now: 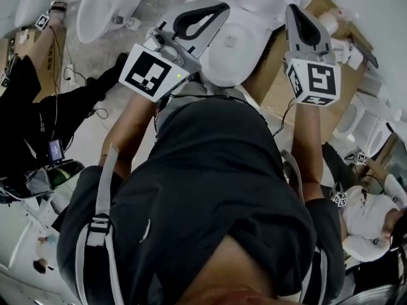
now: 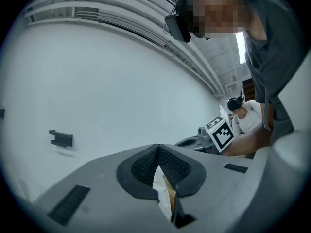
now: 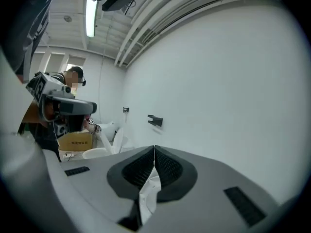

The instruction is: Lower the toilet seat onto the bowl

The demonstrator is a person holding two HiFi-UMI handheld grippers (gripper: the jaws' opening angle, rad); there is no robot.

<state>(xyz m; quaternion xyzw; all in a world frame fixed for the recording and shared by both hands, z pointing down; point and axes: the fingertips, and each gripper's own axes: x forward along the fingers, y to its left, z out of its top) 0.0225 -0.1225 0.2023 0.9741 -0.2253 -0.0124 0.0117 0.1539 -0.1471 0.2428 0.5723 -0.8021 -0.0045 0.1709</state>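
In the head view a white toilet [image 1: 245,27] stands just past my two grippers, on flattened cardboard. Its top shows as one smooth white surface; I cannot tell how the seat lies. My left gripper [image 1: 222,8] reaches over the toilet's left side and is shut, with nothing in it. My right gripper [image 1: 294,10] hangs beside the toilet's right side, also shut and empty. Both gripper views point up at a bare white wall. There the left gripper [image 2: 158,146] and the right gripper [image 3: 154,147] have their tips pressed together.
Another white toilet [image 1: 108,8] stands at the far left. Cardboard [image 1: 283,91] lies under and right of the toilet. One person [image 1: 38,113] crouches at the left, another [image 1: 369,215] at the right. A dark bracket [image 3: 155,121] sits on the wall.
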